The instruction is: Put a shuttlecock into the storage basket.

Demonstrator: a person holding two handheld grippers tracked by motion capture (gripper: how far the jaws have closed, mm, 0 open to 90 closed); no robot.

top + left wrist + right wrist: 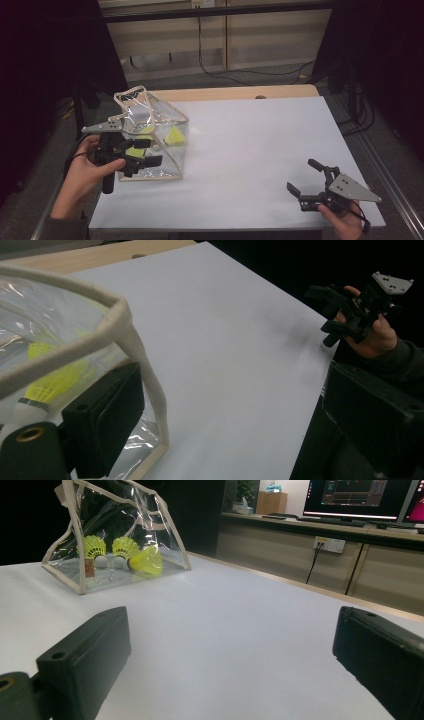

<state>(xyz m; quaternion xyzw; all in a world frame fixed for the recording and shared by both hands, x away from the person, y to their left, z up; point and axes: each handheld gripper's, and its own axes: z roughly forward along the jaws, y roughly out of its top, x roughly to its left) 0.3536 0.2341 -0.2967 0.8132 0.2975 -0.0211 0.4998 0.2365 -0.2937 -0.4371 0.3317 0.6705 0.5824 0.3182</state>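
A clear plastic bag with beige trim stands on the left of the white tabletop. Inside it lie yellow shuttlecocks, which appear in the right gripper view as three shuttlecocks on the bag's floor. My left gripper is open at the bag's near right corner. In the left gripper view the bag's trim runs just inside one jaw of the left gripper. My right gripper is open near the table's front right corner, nothing between its jaws, facing the bag across bare table. The right gripper also appears far off.
A wooden strip borders the table's far edge. Cables trail over the floor behind it. Cabinets and lit monitors stand beyond the table. A metal rail runs along the right side.
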